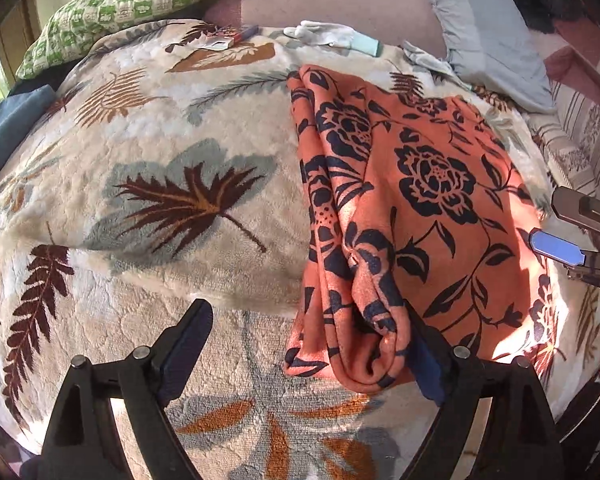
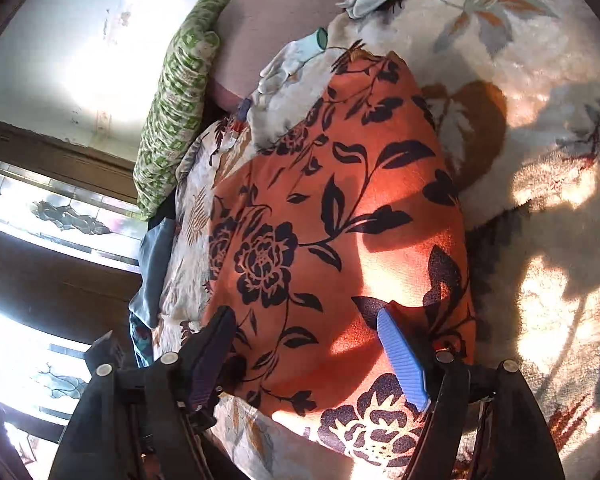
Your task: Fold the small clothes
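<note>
An orange garment with a dark blue flower print (image 1: 420,208) lies folded on a cream leaf-print blanket (image 1: 160,184). My left gripper (image 1: 312,344) is open at the garment's near folded corner, its right finger (image 1: 424,356) against the fold and its left finger (image 1: 188,344) over bare blanket. My right gripper (image 2: 308,344) is open and hovers over the garment (image 2: 320,216), with nothing between its fingers. The right gripper also shows at the right edge of the left wrist view (image 1: 560,232).
A green checked pillow (image 1: 140,4) and a grey pillow (image 1: 480,28) lie at the head of the bed. Pale gloves (image 1: 324,34) and small packets (image 1: 224,40) lie on the blanket's far edge. A window (image 2: 52,216) is left of the bed.
</note>
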`<state>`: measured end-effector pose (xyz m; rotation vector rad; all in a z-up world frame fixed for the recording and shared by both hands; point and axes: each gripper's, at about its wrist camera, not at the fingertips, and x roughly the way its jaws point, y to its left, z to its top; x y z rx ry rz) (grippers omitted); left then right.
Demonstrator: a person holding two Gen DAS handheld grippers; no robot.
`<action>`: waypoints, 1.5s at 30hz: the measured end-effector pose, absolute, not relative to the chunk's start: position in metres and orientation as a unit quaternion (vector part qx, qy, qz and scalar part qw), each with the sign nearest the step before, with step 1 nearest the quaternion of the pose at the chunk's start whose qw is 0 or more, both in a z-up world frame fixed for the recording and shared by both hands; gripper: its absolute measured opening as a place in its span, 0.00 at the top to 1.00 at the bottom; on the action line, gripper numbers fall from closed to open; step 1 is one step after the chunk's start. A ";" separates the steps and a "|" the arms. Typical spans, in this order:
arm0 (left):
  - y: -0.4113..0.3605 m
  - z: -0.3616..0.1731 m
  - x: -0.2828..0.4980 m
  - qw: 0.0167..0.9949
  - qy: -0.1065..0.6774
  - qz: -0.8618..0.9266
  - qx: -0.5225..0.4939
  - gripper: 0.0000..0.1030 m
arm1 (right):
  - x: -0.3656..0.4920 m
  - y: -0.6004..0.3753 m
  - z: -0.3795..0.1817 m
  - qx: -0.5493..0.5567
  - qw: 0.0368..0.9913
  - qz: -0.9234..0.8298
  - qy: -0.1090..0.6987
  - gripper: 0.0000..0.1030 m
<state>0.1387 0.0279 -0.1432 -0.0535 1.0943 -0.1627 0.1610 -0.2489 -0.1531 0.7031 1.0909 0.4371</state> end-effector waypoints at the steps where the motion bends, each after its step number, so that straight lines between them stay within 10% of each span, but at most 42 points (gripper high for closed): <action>1: 0.029 -0.141 0.139 0.851 0.519 -0.078 -0.024 0.13 | 0.162 -0.245 -0.143 0.305 0.783 0.204 0.502 0.25; 14: 0.027 -0.133 0.138 0.860 0.505 -0.073 -0.005 0.13 | 0.219 -0.251 -0.146 0.290 0.805 0.153 0.495 0.24; 45: -0.002 -0.015 0.028 0.911 0.410 -0.050 0.011 0.07 | 0.002 -0.210 -0.050 -0.018 0.893 0.018 0.449 0.04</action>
